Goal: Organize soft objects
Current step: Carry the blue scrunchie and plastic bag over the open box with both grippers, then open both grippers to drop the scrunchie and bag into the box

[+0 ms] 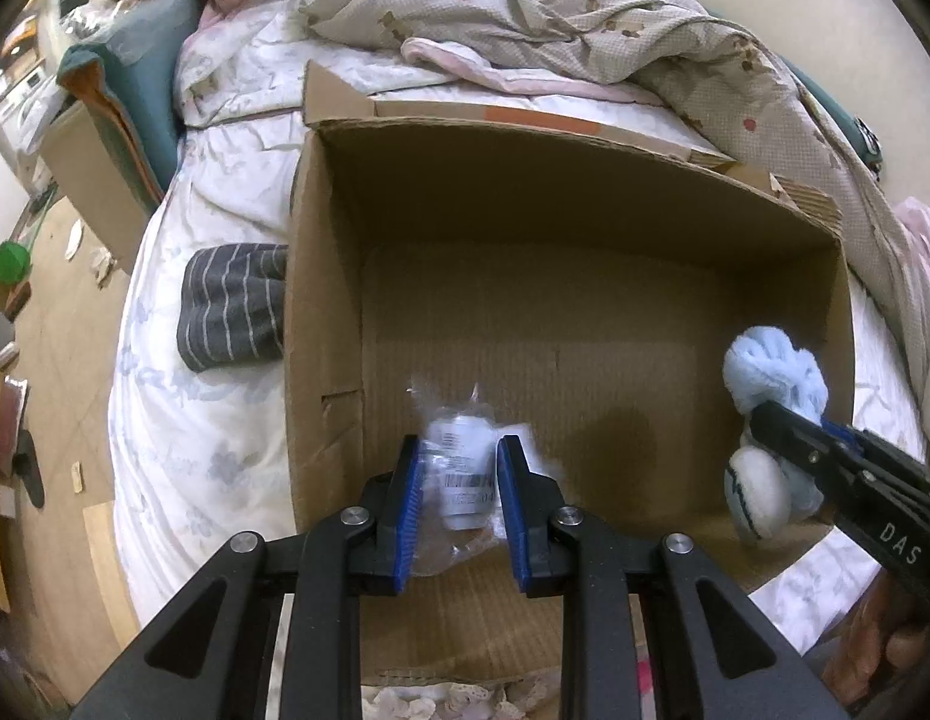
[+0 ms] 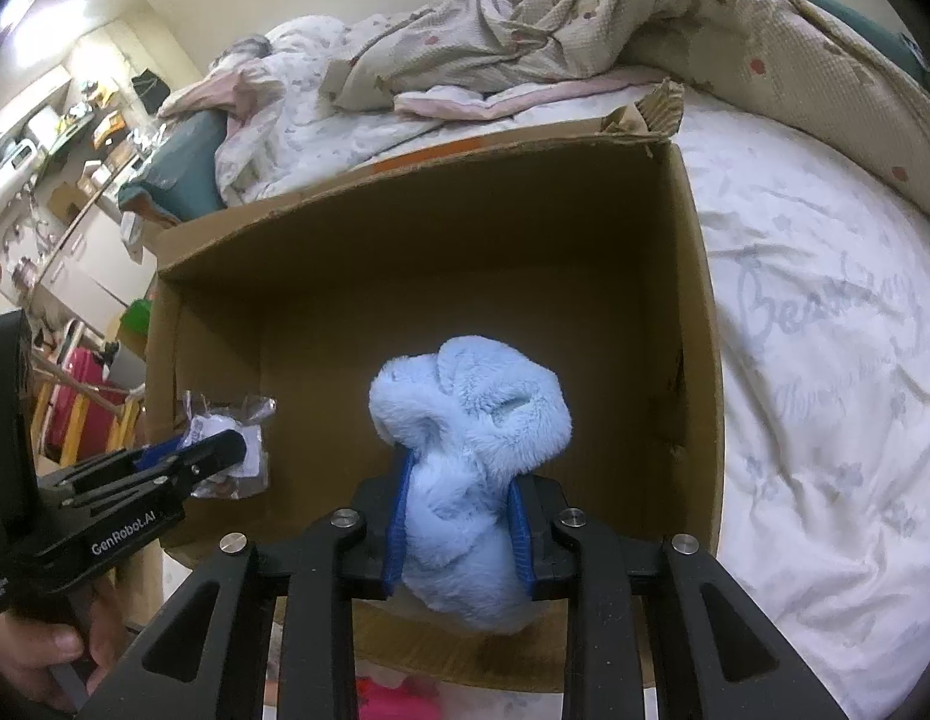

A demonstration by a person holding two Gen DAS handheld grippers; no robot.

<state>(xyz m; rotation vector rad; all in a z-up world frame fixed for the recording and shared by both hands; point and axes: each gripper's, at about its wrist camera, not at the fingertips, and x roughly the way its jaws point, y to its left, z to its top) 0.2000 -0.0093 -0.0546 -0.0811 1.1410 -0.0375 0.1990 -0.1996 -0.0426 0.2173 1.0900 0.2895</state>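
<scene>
An open cardboard box [image 1: 321, 276] [image 2: 699, 300] stands on the bed. My left gripper [image 1: 459, 450] is shut on a clear plastic bag with a white soft item [image 1: 462, 468] and holds it over the box's near left part; the bag also shows in the right wrist view [image 2: 225, 438]. My right gripper [image 2: 462, 468] is shut on a fluffy light-blue plush toy [image 2: 471, 414] and holds it inside the box at its right side. In the left wrist view the plush [image 1: 771, 378] shows a white part below.
A grey striped soft item [image 1: 231, 306] lies on the white sheet left of the box. A crumpled beige quilt [image 1: 555, 12] and pink-edged blanket lie behind the box. A teal cushion [image 1: 147, 78] sits at the bed's far left. The wooden floor [image 1: 63, 360] is left.
</scene>
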